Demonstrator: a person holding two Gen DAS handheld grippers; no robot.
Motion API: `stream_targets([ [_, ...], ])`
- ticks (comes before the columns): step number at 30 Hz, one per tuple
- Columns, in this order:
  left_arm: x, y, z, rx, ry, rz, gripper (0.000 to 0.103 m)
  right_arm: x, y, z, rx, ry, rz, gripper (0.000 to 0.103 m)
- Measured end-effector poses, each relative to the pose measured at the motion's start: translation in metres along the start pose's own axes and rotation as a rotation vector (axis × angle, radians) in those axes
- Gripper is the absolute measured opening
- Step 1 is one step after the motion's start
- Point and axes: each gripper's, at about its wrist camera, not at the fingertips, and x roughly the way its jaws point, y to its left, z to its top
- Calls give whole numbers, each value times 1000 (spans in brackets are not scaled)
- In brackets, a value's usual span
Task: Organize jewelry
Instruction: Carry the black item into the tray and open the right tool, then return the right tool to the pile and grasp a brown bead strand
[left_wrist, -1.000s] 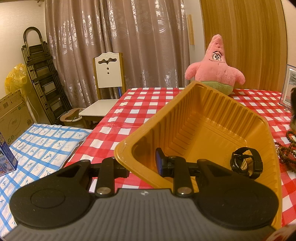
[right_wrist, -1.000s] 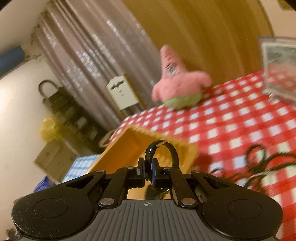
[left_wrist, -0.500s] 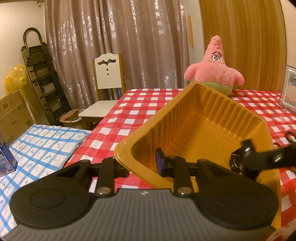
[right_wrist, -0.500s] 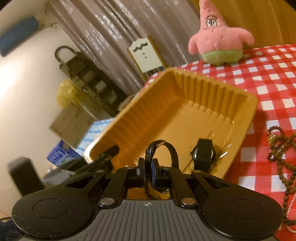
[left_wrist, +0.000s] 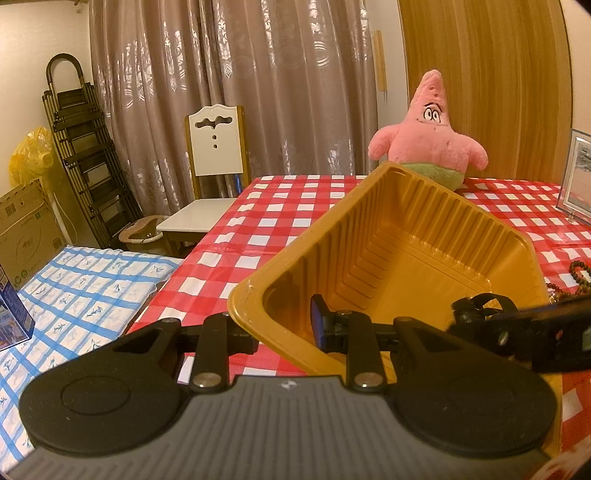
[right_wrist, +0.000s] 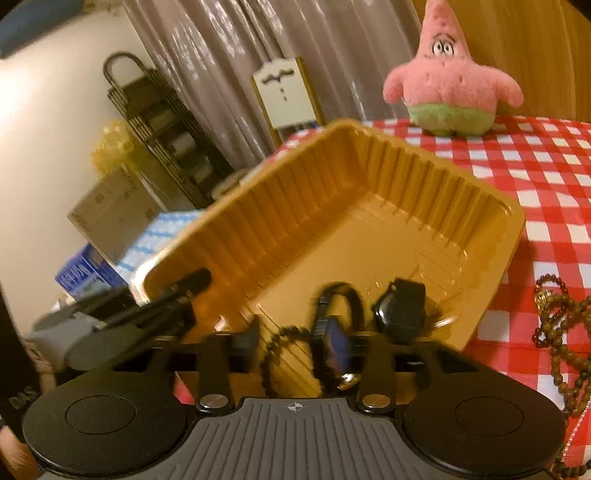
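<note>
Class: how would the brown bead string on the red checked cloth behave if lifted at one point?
The brown bead string lies in loose, tangled loops, so it would probably hang floppy and drag its tail. Its small round beads look light, yet might slip between jaws.

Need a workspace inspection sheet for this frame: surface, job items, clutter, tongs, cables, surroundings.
Surface: red-white checked tablecloth.
Job's things: yellow tray; black watch inside at its near end; dark bead bracelet between the right tongs, blurred; brown bead necklace on the cloth beside the tray.
Clutter: pink plush and photo frame on the table's far side.
Grippers: left gripper tongs straddle the tray's near rim, clamp unclear; right gripper tongs open at the tray's near end.
Cables: nothing seen.
Surroundings: chair, curtains, folded rack, cardboard box, blue checked cloth.
</note>
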Motion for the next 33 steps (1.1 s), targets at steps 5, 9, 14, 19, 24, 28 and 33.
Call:
stream_targets([
  [5, -1, 0, -1, -1, 0, 0, 25, -9, 5, 5, 4, -14, -2, 50],
  [9, 0, 0, 0, 1, -2, 1, 25, -16, 4, 5, 6, -12, -16, 50],
  [14, -1, 0, -1, 0, -2, 1, 25, -37, 1, -1, 7, -25, -57, 50],
  [19, 0, 0, -1, 0, -3, 0, 25, -64, -7, -14, -4, -33, -111, 50],
  [24, -1, -2, -2, 2, -6, -2, 24, -89, -24, -35, 0, -10, -187, 50],
  [28, -1, -3, -2, 1, -5, -2, 24, -104, -44, -50, 26, 11, -256, 50],
  [33, -1, -3, -2, 2, -7, -2, 24, -121, -72, -62, 68, 14, -339, 50],
])
